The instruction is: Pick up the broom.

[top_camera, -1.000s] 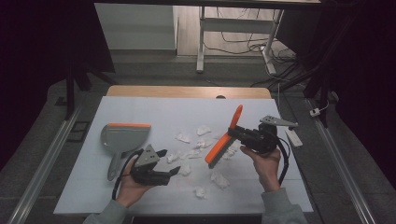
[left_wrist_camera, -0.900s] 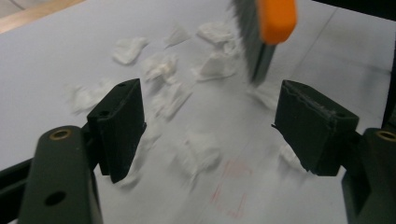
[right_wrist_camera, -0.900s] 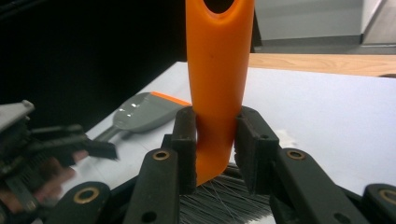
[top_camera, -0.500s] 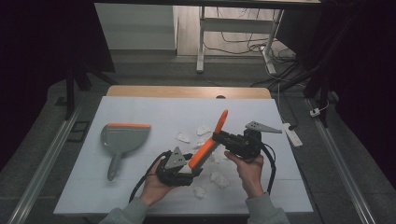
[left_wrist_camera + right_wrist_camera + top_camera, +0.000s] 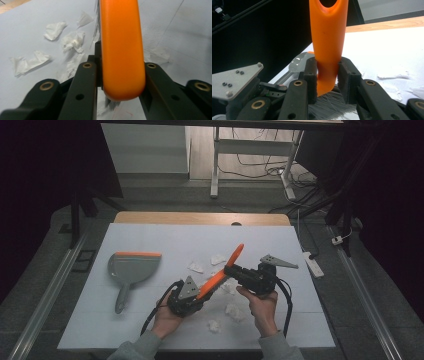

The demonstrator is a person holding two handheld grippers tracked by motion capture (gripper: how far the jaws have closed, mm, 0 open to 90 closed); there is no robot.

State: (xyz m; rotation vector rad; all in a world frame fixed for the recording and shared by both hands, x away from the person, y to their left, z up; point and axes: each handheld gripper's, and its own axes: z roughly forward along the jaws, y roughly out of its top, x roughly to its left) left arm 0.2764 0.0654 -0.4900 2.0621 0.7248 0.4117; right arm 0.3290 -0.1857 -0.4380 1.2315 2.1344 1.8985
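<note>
Step in hand: we judge this a handover of the orange plastic hand brush (image 5: 220, 275), held in the air over the near middle of the white tabletop (image 5: 165, 237).
Right gripper (image 5: 234, 269): its fingers are clamped on the brush's handle.
Left gripper (image 5: 196, 297): its fingers flank the brush's lower end, narrow; we cannot tell if they grip it.
Litter: crumpled white paper scraps (image 5: 196, 267) lie mid-tabletop, under and around the brush.
Grey plastic dustpan with orange lip (image 5: 131, 268): flat toward the left edge, apart from the scraps.
Next move: we think one gripper must hold the brush alone, then sweep the scraps toward the dustpan.
</note>
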